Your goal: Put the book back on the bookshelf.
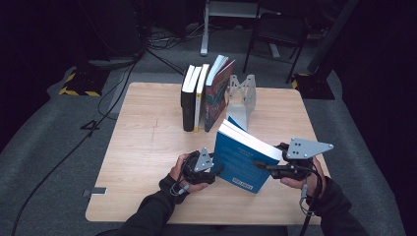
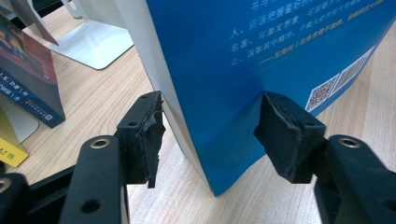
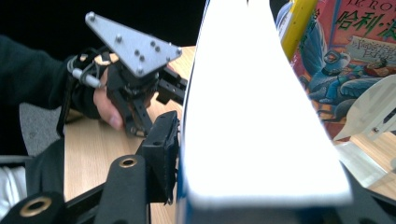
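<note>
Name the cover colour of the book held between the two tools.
Blue, with white text, on the book; clearest in the left gripper view.

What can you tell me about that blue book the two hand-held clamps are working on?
The blue book is a glossy paperback with white page edges, small white print, a barcode and a QR code low on its cover. It stands tilted near the front of the wooden table, one lower corner on the wood, in front of a row of standing books. The right gripper clamps its page-edge side. The left gripper straddles its lower corner: one pad touches the cover, the other stands just off the pages, so that hold looks loose.
</note>
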The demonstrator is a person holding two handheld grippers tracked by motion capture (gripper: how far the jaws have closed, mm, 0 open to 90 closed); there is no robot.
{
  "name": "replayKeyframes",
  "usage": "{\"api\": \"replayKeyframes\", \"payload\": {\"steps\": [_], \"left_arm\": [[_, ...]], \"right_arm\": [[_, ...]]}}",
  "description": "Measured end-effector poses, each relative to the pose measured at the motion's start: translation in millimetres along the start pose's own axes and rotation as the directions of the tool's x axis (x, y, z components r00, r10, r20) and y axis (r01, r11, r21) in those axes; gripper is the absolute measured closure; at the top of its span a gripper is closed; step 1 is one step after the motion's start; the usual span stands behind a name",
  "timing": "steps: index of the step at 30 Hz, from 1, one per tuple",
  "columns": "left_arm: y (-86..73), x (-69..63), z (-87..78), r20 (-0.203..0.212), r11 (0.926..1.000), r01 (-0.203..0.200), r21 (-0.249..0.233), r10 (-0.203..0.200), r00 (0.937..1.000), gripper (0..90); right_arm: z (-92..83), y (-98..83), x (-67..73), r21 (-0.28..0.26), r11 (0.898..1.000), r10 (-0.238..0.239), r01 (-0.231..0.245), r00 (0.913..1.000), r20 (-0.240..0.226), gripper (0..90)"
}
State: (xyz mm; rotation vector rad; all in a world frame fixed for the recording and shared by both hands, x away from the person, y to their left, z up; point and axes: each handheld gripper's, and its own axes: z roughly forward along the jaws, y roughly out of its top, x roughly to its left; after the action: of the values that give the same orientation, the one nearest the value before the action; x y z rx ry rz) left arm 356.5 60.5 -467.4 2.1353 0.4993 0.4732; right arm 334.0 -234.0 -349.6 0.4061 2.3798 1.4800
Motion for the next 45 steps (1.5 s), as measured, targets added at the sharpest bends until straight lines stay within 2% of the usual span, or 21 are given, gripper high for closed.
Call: {"api": "replayKeyframes", "payload": {"steps": [2,7,10,13,14,16,19,21,22,27,28,31,33,37,45], "left_arm": [[0.3,-1.1,-0.6,-0.007,1.0,-0.004,0.007,0.004,1.0,36.4],[-5.0,0.2,-7.4,-0.001,0.9988,0.027,0.04,-0.027,0.9996,33.3],[-14.7,2.4,-21.4,0.007,0.9951,0.049,0.086,-0.049,0.9987,30.9],[-30.2,0.8,-36.0,-0.054,0.983,0.042,0.179,-0.033,0.998,30.4],[-36.6,-0.3,-41.3,-0.054,0.9779,0.051,0.203,-0.04,0.9977,31.1],[-44.6,-1.8,-48.2,-0.04,0.9758,0.063,0.209,-0.056,0.9976,31.1],[-54.7,-1.8,-54.5,-0.029,0.966,0.093,0.241,-0.088,0.9957,28.4],[-57.0,-1.2,-55.6,-0.023,0.9638,0.105,0.245,-0.103,0.9944,27.8],[-59.7,-0.3,-56.8,-0.013,0.9608,0.122,0.249,-0.123,0.9923,26.6],[-71.0,1.4,-53.6,-0.027,0.9496,0.146,0.277,-0.144,0.9891,23.3],[-72.3,1.9,-53.1,-0.032,0.9505,0.149,0.273,-0.146,0.9887,20.0],[-75.1,3.7,-52.4,-0.043,0.9499,0.179,0.256,-0.174,0.9838,17.9],[-80.2,5.1,-51.7,-0.037,0.9571,0.189,0.22,-0.185,0.982,15.2],[-80.5,8.1,-50.7,-0.022,0.9506,0.212,0.226,-0.213,0.9768,15.2],[-80.1,9.1,-49.8,-0.022,0.9512,0.209,0.227,-0.21,0.9775,15.1]], "right_arm": [[3.1,3.2,0.5,0.011,1.0,0.009,-0.009,0.9999,0.011,55.6],[3.7,5.0,1.3,0.02,0.999,0.041,-0.041,0.9991,0.01,58.5],[3.5,5.1,1.1,0.021,0.999,0.046,-0.046,0.9989,0.013,58.8],[3.6,6.4,0.2,0.032,0.998,0.045,-0.046,0.9988,0.016,58.9],[3.6,6.3,-0.2,0.032,0.998,0.049,-0.049,0.9986,0.018,58.8],[3.6,6.2,-0.8,0.033,0.998,0.055,-0.056,0.9982,0.024,58.5],[3.7,7.1,-0.2,0.041,0.998,0.053,-0.054,0.9983,0.026,58.1],[3.7,7.6,0.1,0.044,0.998,0.051,-0.052,0.9984,0.024,58.0],[3.8,8.5,0.2,0.05,0.997,0.053,-0.054,0.9983,0.025,57.9],[3.6,10.4,-1.0,0.065,0.996,0.063,-0.065,0.9977,0.025,58.9],[3.7,10.4,-1.2,0.065,0.996,0.063,-0.064,0.9977,0.024,59.0],[3.5,10.8,-1.4,0.067,0.995,0.067,-0.069,0.9975,0.019,59.4],[3.3,12.5,-1.8,0.083,0.994,0.074,-0.075,0.9971,0.017,59.5],[2.8,13.0,-2.7,0.089,0.993,0.075,-0.076,0.997,0.018,59.6],[-2.7,14.6,-7.1,0.11,0.991,0.073,-0.075,0.9971,0.021,59.9]]}}
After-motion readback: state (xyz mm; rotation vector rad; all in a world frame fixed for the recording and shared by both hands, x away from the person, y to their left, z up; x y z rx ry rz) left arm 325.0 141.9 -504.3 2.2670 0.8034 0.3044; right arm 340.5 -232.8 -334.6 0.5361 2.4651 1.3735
